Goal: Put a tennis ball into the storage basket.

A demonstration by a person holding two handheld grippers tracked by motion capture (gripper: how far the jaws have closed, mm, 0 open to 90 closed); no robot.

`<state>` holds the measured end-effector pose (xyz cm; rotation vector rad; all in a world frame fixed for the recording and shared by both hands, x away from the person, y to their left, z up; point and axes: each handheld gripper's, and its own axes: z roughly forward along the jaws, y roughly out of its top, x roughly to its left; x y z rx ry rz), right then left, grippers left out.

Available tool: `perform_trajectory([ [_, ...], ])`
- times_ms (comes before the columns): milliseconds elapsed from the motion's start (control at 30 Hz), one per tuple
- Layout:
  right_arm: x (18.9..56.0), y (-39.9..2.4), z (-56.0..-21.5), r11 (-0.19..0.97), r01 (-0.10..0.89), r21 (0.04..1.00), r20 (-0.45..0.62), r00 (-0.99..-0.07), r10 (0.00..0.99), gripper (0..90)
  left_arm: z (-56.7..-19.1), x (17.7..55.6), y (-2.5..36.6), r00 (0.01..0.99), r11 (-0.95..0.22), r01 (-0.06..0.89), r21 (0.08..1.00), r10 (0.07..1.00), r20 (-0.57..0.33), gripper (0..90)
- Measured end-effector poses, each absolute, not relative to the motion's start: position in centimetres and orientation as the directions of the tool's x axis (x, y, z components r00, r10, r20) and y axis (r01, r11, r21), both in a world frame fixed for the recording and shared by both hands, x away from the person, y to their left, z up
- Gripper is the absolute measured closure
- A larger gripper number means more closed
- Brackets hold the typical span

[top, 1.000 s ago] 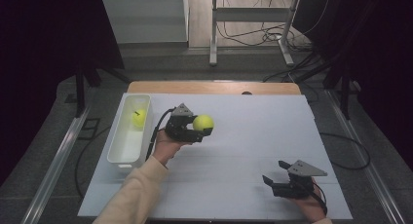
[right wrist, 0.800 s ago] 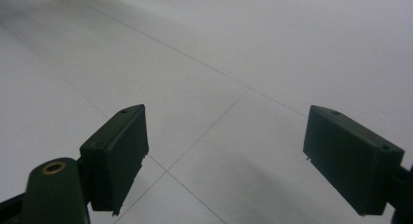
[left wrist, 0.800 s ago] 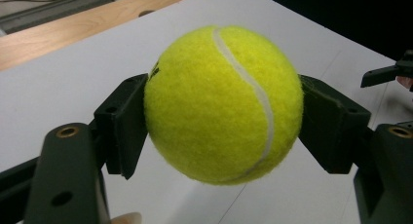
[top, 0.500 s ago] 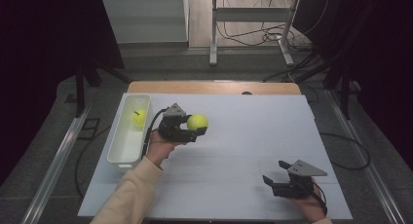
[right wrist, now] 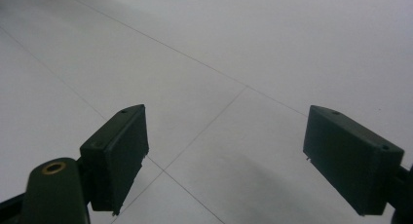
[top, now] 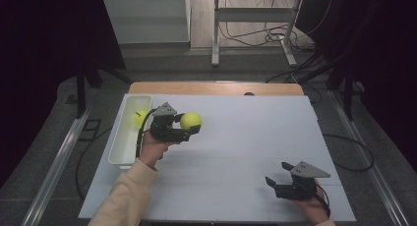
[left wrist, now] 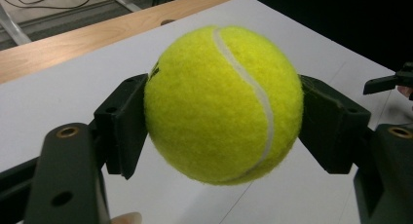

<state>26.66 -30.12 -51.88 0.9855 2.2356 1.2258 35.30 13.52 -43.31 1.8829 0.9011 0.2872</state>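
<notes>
From the high view, a white counter (top: 236, 152) fills the middle of the scene, with a wooden edge along its far side. A narrow white bin (top: 129, 132) lies along the counter's left edge, and a yellow ball (top: 139, 118) rests inside it near the far end. Just to the right of the bin, the left claw (top: 189, 130) is held above the counter by a hand in a pale sleeve. It pinches a yellow tennis ball (top: 191, 120) between its two black jaws, with the ball on the side away from the bin. Well apart, near the counter's front right corner, the right claw (top: 273, 183) sits low over the counter with a grey three-cornered plate on top, its jaws pointing left.

In the left gripper view, the tennis ball (left wrist: 224, 104) takes up the centre, its white seam curving down the right half. The left claw (left wrist: 224, 117) presses on it from both sides, one black pad touching each flank. The ball hangs clear of the white surface below it.

In the right gripper view, the right claw (right wrist: 226, 160) is spread wide, with nothing between its two black pads. Beneath it lies bare white counter (right wrist: 234, 63) crossed by thin seam lines.
</notes>
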Motion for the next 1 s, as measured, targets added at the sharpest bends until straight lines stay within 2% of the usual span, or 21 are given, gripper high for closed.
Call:
perform_trajectory([
  [1000,26.7,-30.1,-51.9,0.364,0.389,0.846,-0.013,-0.668,0.744,16.9,-42.1,34.4,17.6,0.636,-0.149,0.453,0.879,0.745,-0.201,26.7],
])
